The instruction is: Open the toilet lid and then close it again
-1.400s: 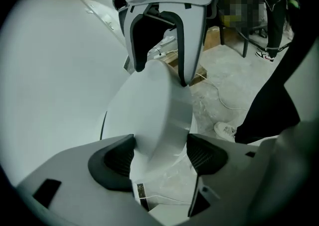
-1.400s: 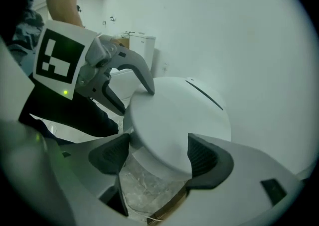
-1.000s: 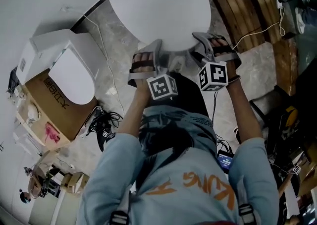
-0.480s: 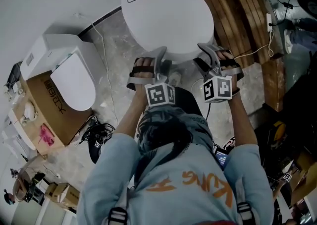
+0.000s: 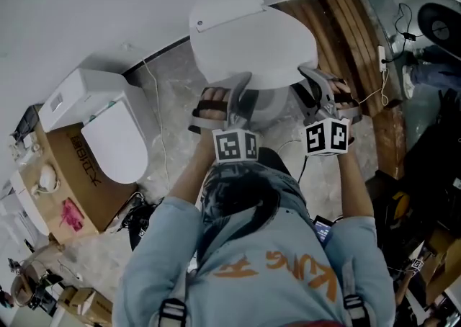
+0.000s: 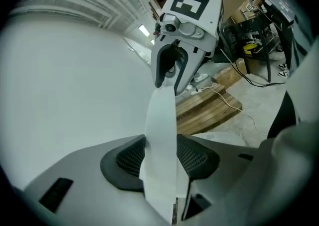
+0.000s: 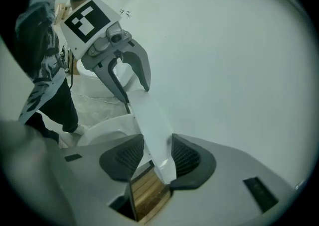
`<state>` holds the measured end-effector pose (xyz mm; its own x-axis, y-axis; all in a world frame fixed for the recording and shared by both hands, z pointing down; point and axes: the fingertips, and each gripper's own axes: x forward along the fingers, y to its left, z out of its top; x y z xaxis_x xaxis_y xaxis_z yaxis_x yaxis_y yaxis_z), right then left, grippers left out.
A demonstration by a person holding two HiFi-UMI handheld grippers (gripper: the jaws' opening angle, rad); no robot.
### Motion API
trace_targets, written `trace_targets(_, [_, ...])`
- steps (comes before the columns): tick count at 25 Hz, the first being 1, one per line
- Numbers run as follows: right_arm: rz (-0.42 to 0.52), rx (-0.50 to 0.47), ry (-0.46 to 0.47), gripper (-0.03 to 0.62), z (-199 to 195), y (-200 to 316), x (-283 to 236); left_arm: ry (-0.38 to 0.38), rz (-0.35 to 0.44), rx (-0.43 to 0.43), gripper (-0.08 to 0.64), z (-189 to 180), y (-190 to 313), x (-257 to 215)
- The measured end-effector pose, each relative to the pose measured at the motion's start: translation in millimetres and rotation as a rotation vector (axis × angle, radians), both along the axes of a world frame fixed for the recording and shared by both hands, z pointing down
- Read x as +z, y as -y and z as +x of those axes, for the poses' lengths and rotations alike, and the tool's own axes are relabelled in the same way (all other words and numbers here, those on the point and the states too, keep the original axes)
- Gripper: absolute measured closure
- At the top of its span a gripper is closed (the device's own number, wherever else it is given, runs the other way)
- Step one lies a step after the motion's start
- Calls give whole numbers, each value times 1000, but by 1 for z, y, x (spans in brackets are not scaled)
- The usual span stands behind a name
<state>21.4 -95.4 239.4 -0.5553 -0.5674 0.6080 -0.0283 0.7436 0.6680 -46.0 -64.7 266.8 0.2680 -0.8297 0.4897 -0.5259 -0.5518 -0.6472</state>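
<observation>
Toilet lid (image 5: 252, 41), glossy oval, in just-tightened left hand-held gripper (image 6: 160, 159) and right hand-held gripper (image 7: 157, 158)

Spare white toilet (image 5: 109, 135) beside a printed cardboard box (image 5: 68, 178), wooden planks (image 5: 349, 30), white cable (image 5: 153, 113) over marble floor (image 5: 176, 91)

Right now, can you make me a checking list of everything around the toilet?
Surface: marbled floor.
Job's things: lid, front edge raised above the bowl.
Clutter: spare toilet on a box; planks.
Grippers: left hand-held gripper and right hand-held gripper have just been closing; both are clamped on the lid's edge.
Cables: white cable across the floor; black tangle by the box.
Surroundings: white wall behind the toilets.
</observation>
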Motion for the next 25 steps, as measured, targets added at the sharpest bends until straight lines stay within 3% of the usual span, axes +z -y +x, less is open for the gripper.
trace_targets(7, [102, 54, 48, 430, -42, 61, -49, -23, 87, -36, 339, -40, 65, -44])
trace_targets(13, [175, 103, 84, 476, -76, 109, -79, -92, 136, -96, 360, -72, 117, -69])
trace_targets(22, [308, 172, 123, 505, -130, 196, -108, -29, 251, -254, 409, -127, 197, -95])
trace_targets(25, [290, 179, 139, 515, -148, 222, -113, -67, 320, -323, 442, -147, 222, -101])
